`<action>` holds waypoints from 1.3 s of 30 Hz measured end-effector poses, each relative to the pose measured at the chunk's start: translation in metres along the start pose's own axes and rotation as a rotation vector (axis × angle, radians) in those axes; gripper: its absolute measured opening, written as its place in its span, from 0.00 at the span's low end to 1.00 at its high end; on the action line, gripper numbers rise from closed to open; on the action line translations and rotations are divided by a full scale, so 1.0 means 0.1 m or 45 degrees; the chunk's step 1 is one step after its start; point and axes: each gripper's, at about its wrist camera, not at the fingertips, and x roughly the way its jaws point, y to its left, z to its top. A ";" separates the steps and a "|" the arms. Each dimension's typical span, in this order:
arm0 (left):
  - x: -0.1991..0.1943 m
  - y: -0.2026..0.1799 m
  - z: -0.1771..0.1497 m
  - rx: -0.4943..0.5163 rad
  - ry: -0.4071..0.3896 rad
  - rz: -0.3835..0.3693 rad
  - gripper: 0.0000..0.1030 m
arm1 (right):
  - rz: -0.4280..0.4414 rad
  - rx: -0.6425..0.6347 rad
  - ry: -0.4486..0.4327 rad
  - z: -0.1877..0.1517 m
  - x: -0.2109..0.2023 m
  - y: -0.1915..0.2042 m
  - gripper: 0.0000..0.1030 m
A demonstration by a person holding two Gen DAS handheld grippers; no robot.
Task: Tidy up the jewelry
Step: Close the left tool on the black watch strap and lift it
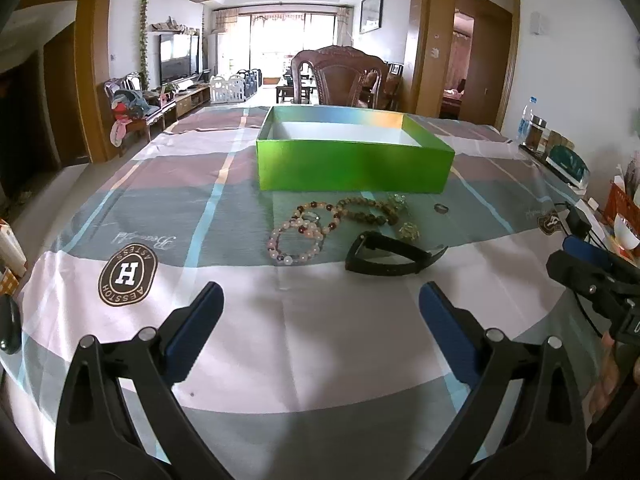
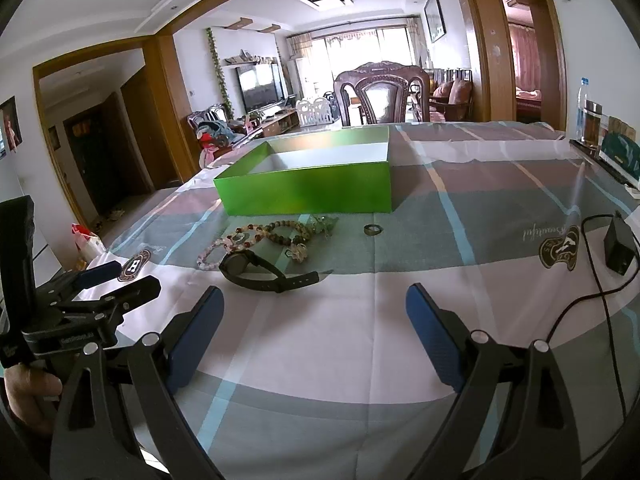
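Note:
An open green box (image 1: 354,164) (image 2: 308,190) with a white inside stands on the table. In front of it lie a pink bead bracelet (image 1: 294,246) (image 2: 212,254), a brown bead bracelet (image 1: 366,208) (image 2: 286,230), a black watch (image 1: 390,256) (image 2: 260,268), a small dark ring (image 1: 441,209) (image 2: 373,230) and clear crystal pieces (image 1: 408,230) (image 2: 298,252). My left gripper (image 1: 320,300) is open and empty, short of the jewelry. My right gripper (image 2: 314,304) is open and empty, just near of the watch.
The table wears a checked cloth (image 1: 304,340). A black adapter with cable (image 2: 618,250) lies at right. Bottles and boxes (image 1: 560,148) stand along the right edge. A wooden chair (image 1: 340,76) stands behind the table.

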 end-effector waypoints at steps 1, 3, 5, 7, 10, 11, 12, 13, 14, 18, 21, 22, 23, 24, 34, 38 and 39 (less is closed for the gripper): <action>0.01 0.00 0.01 0.000 0.004 -0.001 0.94 | 0.002 0.003 0.002 0.00 0.00 0.00 0.88; 0.05 -0.02 0.04 0.012 0.012 -0.007 0.94 | 0.003 0.006 0.008 0.00 0.02 -0.02 0.88; 0.11 -0.06 0.07 0.036 0.020 -0.010 0.94 | 0.002 0.011 0.008 -0.01 0.04 -0.04 0.88; 0.16 -0.09 0.11 0.057 0.027 -0.012 0.94 | 0.002 0.018 0.013 -0.01 0.06 -0.06 0.88; 0.29 -0.16 0.19 0.100 0.042 -0.024 0.94 | 0.001 0.022 0.018 0.00 0.10 -0.09 0.88; 0.36 -0.19 0.23 0.115 0.055 -0.033 0.94 | 0.000 0.023 0.019 0.00 0.11 -0.10 0.88; 0.44 -0.21 0.26 0.126 0.073 -0.045 0.92 | -0.001 0.024 0.021 0.00 0.12 -0.11 0.88; 0.51 -0.23 0.28 0.134 0.092 -0.053 0.91 | -0.003 0.024 0.025 0.01 0.14 -0.12 0.88; 0.60 -0.25 0.32 0.147 0.122 -0.067 0.89 | -0.005 0.025 0.029 0.01 0.15 -0.13 0.88; 0.89 -0.32 0.42 0.180 0.200 -0.089 0.79 | -0.015 0.038 0.045 0.00 0.20 -0.20 0.88; 1.09 -0.39 0.44 0.227 0.264 -0.105 0.65 | -0.023 0.049 0.057 0.01 0.26 -0.25 0.88; 1.15 -0.41 0.43 0.240 0.290 -0.108 0.61 | -0.024 0.052 0.061 0.01 0.27 -0.26 0.88; 1.22 -0.42 0.42 0.249 0.323 -0.106 0.59 | -0.024 0.055 0.065 0.01 0.29 -0.26 0.88; 1.27 -0.43 0.41 0.252 0.346 -0.112 0.55 | -0.021 0.057 0.070 0.02 0.30 -0.27 0.88; 0.93 -0.11 0.43 0.077 0.212 -0.190 0.08 | -0.073 -0.037 0.122 0.22 0.60 -0.06 0.88; 0.44 0.21 0.37 -0.061 0.074 -0.134 0.08 | -0.108 -0.156 0.164 0.35 0.85 0.15 0.85; 0.33 0.29 0.35 -0.092 0.044 -0.113 0.08 | -0.106 -0.176 0.187 0.38 0.94 0.19 0.80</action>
